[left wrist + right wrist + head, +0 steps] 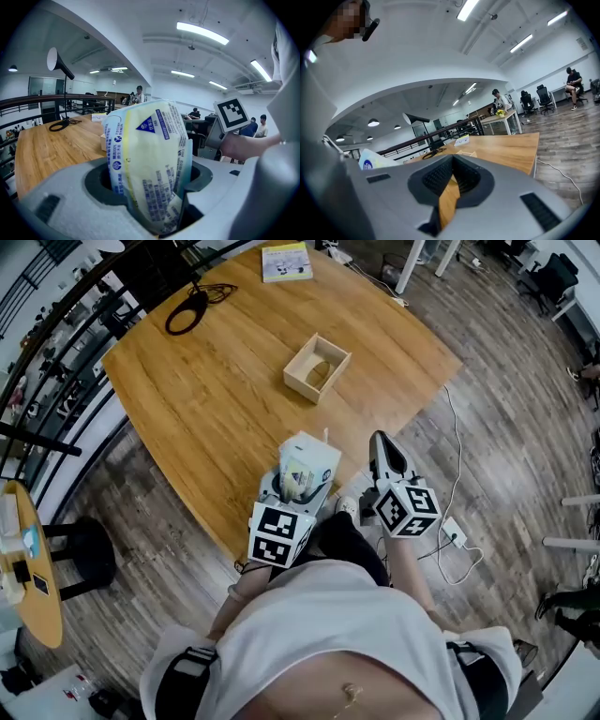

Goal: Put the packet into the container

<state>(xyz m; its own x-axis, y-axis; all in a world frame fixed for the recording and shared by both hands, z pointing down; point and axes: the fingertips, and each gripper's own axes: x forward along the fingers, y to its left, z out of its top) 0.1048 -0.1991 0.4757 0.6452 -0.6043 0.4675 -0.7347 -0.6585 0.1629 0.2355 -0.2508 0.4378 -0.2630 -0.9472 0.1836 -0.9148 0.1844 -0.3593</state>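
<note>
Left tool (pixel 298 486) gripping packet (pixel 307 463), wooden container (pixel 302 381) on table (pixel 206 399)

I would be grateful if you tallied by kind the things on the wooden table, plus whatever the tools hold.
Packet, held in the left tool: 1
Wooden container: 1
Yellow booklet: 1
Black lamp: 1
Black cable: 1
Total: 5
</note>
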